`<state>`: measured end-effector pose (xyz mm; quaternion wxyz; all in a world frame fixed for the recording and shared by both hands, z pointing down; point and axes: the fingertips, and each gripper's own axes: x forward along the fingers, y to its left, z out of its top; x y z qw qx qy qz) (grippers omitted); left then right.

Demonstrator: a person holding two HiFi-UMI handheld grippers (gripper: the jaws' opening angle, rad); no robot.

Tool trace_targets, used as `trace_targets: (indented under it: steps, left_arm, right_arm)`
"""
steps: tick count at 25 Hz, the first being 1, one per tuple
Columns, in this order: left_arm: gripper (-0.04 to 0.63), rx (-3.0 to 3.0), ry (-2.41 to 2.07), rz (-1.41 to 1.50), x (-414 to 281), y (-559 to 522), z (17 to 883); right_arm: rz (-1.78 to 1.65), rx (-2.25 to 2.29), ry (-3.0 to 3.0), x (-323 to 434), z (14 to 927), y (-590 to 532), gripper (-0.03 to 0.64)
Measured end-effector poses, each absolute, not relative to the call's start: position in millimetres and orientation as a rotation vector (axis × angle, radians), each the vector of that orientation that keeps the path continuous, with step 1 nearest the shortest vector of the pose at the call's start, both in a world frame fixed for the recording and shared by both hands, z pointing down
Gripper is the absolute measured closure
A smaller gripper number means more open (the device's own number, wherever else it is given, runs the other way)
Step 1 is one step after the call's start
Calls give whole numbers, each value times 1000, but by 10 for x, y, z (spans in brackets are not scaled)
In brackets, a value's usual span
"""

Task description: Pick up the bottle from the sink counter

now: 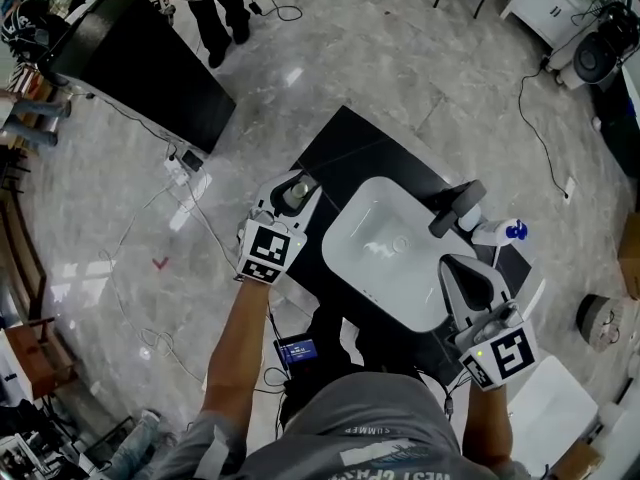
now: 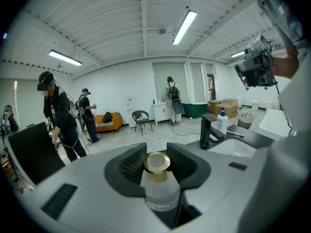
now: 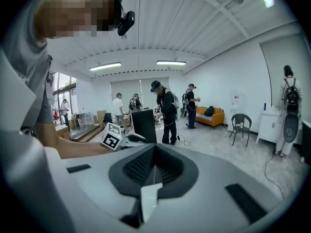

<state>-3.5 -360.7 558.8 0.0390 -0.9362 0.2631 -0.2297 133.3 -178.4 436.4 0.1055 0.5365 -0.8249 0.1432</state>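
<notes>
A small clear bottle [image 1: 293, 197] with a gold cap [image 2: 158, 162] stands upright between the jaws of my left gripper [image 1: 298, 184], which is shut on its neck and body. I hold it lifted over the left end of the black sink counter [image 1: 350, 148]. In the left gripper view the bottle [image 2: 159, 188] fills the gap between the dark pads [image 2: 131, 166]. My right gripper [image 1: 460, 268] hovers over the right side of the white basin [image 1: 380, 268]; its pads meet in a thin seam with nothing between them [image 3: 153, 171].
A black faucet [image 1: 455, 208] stands behind the basin, and next to it a white soap dispenser [image 1: 498, 232] with a blue pump. Cables [image 1: 540, 138] run over the floor. A black panel [image 1: 140, 68] and several people stand at the far left.
</notes>
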Motion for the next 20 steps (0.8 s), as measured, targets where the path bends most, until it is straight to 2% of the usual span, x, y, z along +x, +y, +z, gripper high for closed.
trace_targets:
  steps: [6, 20]
  left_arm:
    - [463, -2868, 817, -708, -67, -3565, 5506]
    - [463, -2884, 824, -724, -135, -3528, 5615]
  right_arm:
    - [237, 1571, -2463, 1280, 4098, -1835, 615]
    - [224, 1576, -2478, 1239, 4064, -1816, 615]
